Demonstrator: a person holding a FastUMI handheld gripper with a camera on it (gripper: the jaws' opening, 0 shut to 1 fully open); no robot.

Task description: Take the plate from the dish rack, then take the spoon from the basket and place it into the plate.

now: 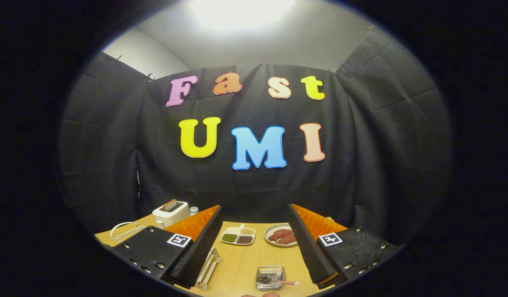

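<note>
Two fingers [254,247] apart — basket [270,277] between.

No word or number can be read on any object. The only signs are a square black-and-white coded marker [179,240] at lower left and a second marker [330,239] at lower right, one on each side of the gripper [254,208], whose fingers stand wide apart, empty

Rides on the gripper [254,243], high above a wooden table [241,264], facing forward and level toward the booth's far cloth wall [361,165]. Fingers spread wide apart at near edge, table between them. Takes in ceiling light [241,10] above. Fisheye, wide, well back from wall.
</note>
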